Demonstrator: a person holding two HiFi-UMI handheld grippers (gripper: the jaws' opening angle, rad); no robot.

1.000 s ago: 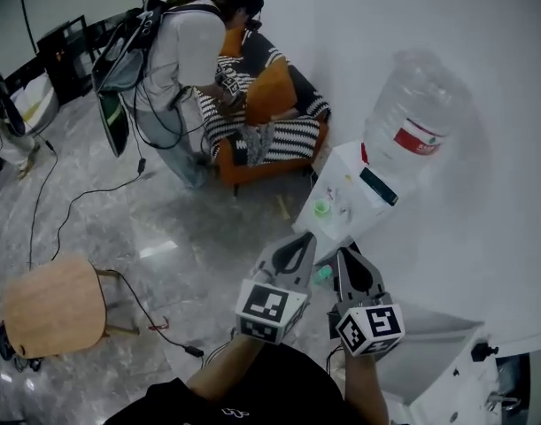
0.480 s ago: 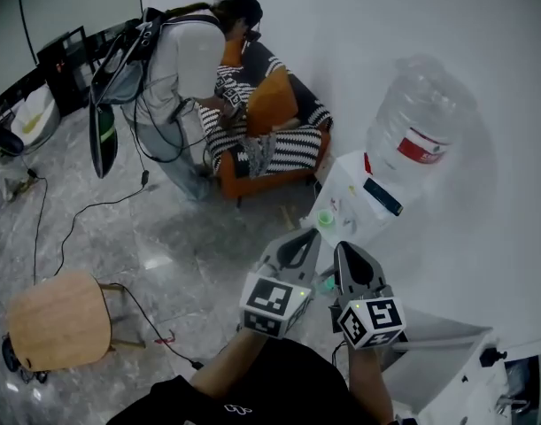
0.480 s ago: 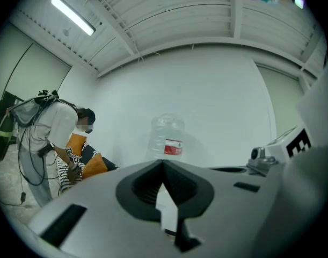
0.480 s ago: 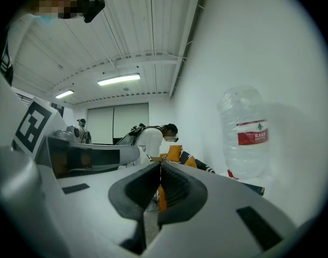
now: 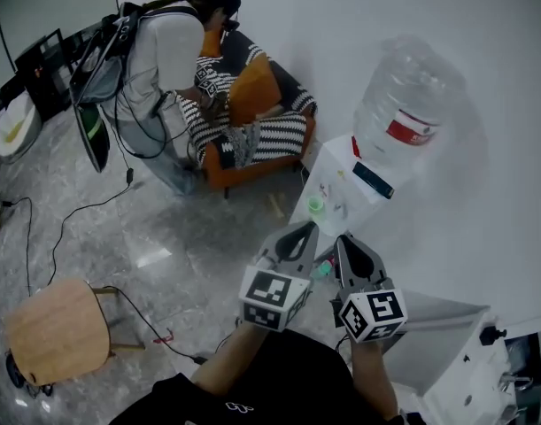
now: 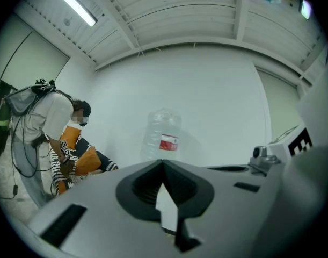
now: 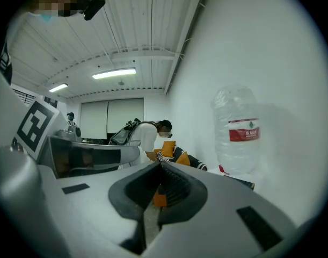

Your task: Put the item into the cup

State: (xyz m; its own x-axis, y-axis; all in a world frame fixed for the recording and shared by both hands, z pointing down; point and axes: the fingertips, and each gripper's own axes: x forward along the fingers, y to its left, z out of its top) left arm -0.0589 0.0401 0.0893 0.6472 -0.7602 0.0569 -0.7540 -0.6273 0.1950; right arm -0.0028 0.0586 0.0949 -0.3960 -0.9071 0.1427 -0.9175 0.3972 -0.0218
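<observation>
Green cup [image 5: 316, 206] on dispenser [image 5: 339, 182] top v. small, inside can't be seen.

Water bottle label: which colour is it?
The label is red, clearest in the right gripper view.

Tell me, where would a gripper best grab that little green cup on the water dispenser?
Probably by its side wall, jaws either side, coming in level from the near side. The green cup seems to stand upright on top of the water dispenser, with the big bottle behind it.
</observation>
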